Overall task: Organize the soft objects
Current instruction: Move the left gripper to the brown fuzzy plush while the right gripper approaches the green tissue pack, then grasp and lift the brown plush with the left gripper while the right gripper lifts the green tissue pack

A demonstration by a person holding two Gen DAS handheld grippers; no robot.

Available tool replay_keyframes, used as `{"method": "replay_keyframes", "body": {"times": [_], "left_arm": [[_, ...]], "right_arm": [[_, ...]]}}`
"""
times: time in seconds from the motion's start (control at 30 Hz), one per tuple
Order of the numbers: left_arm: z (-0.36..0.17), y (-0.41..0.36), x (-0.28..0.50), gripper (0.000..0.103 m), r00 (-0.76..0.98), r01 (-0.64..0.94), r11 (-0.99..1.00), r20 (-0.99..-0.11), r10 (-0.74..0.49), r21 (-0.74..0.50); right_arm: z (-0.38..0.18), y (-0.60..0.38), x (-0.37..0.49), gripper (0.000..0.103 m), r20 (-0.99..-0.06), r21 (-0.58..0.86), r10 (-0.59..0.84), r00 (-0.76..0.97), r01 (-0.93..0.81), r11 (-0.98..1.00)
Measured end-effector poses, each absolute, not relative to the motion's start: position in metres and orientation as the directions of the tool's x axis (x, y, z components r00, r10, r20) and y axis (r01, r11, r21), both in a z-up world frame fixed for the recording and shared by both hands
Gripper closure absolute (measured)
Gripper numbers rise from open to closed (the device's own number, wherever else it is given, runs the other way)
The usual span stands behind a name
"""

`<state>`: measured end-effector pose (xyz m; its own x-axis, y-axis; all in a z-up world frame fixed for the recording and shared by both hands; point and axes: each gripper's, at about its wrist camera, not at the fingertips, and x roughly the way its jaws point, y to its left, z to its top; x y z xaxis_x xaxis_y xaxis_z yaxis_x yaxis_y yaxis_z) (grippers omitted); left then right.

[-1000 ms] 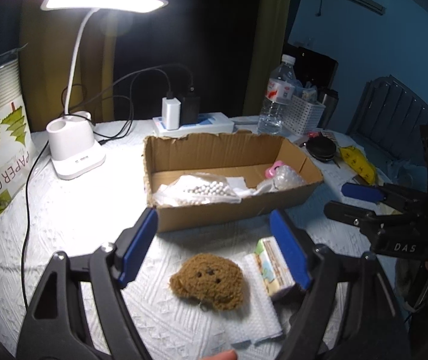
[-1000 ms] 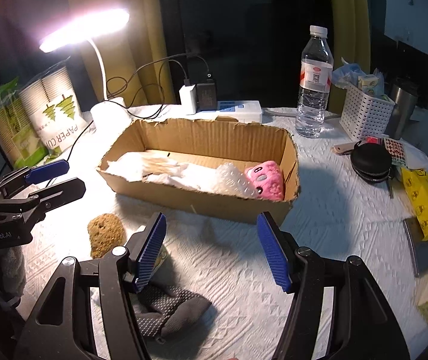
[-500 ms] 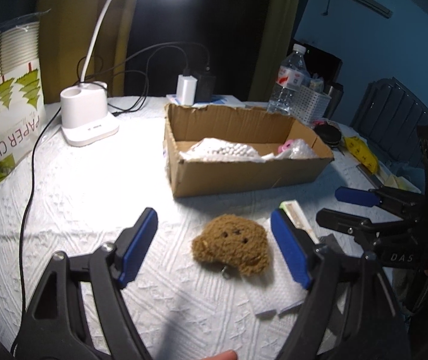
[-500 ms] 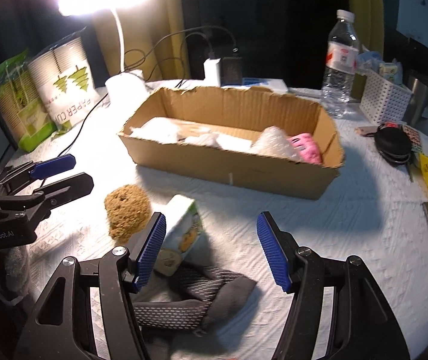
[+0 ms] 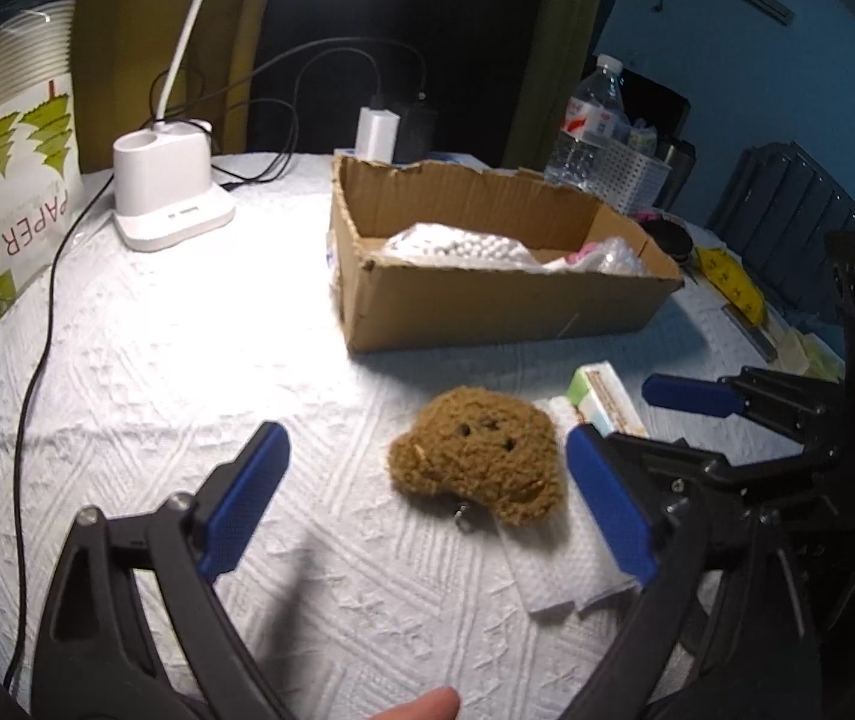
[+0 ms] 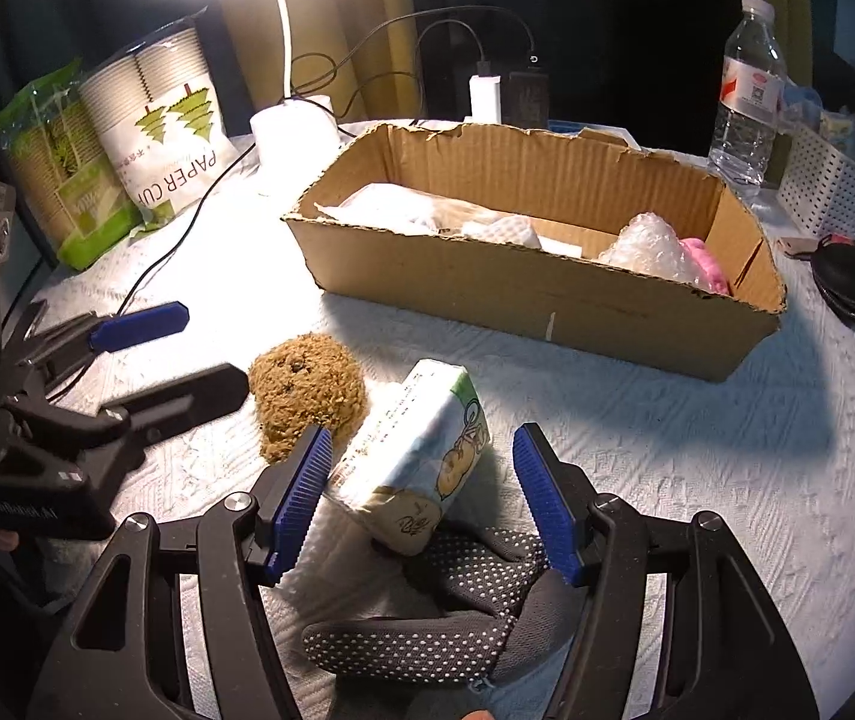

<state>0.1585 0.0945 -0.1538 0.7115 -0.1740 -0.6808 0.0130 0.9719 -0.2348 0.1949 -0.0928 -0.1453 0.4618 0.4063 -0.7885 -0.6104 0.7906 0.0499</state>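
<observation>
A brown plush bear head lies on the white tablecloth, partly on a folded white tissue. My left gripper is open around it, low over the cloth. A tissue pack leans on grey dotted socks. My right gripper is open, its blue fingers on either side of the pack. The bear also shows in the right wrist view. The cardboard box behind holds bubble wrap, a pink toy and white bags.
A white lamp base and its cable stand at the back left, next to a paper cup pack. A water bottle, a white basket and a black pouch sit at the right.
Both grippers have moved lower and closer to the table. The left one now frames the bear, the right one frames the tissue pack. Both stay open.
</observation>
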Motion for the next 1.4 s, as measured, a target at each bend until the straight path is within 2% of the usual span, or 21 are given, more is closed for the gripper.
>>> {"method": "replay_keyframes", "body": {"times": [0.53, 0.57, 0.67, 0.73, 0.77, 0.8, 0.83, 1.0, 1.4], "left_arm": [[-0.177, 0.061, 0.187, 0.008, 0.626, 0.035, 0.987, -0.767, -0.143, -0.156], [-0.178, 0.061, 0.189, 0.008, 0.622, 0.034, 0.988, -0.77, -0.141, -0.153], [-0.178, 0.061, 0.191, 0.009, 0.621, 0.036, 0.988, -0.771, -0.138, -0.149], [-0.178, 0.061, 0.191, 0.01, 0.625, 0.04, 0.988, -0.768, -0.141, -0.149], [-0.177, 0.06, 0.191, 0.017, 0.628, 0.044, 0.988, -0.765, -0.145, -0.151], [-0.177, 0.06, 0.192, 0.029, 0.626, 0.047, 0.988, -0.766, -0.146, -0.15], [-0.178, 0.06, 0.193, 0.034, 0.622, 0.048, 0.988, -0.77, -0.144, -0.147], [-0.174, 0.054, 0.191, 0.04, 0.628, 0.065, 0.989, -0.765, -0.146, -0.135], [-0.13, 0.041, 0.181, 0.041, 0.695, 0.084, 0.989, -0.705, -0.144, -0.12]], "right_arm": [[-0.158, -0.124, 0.214, 0.038, -0.803, 0.123, 0.415, 0.427, -0.562, 0.818], [-0.158, -0.125, 0.214, 0.038, -0.802, 0.132, 0.421, 0.423, -0.563, 0.816], [-0.158, -0.125, 0.214, 0.051, -0.799, 0.143, 0.438, 0.412, -0.578, 0.804], [-0.158, -0.124, 0.214, 0.053, -0.798, 0.139, 0.441, 0.41, -0.587, 0.798], [-0.158, -0.124, 0.213, 0.053, -0.798, 0.138, 0.442, 0.41, -0.59, 0.795], [-0.157, -0.124, 0.213, 0.054, -0.797, 0.138, 0.445, 0.408, -0.594, 0.793], [-0.157, -0.124, 0.213, 0.055, -0.796, 0.137, 0.447, 0.409, -0.597, 0.791], [-0.151, -0.127, 0.209, 0.06, -0.781, 0.136, 0.461, 0.421, -0.606, 0.784], [-0.13, -0.148, 0.205, 0.071, -0.742, 0.127, 0.475, 0.473, -0.597, 0.792]]}}
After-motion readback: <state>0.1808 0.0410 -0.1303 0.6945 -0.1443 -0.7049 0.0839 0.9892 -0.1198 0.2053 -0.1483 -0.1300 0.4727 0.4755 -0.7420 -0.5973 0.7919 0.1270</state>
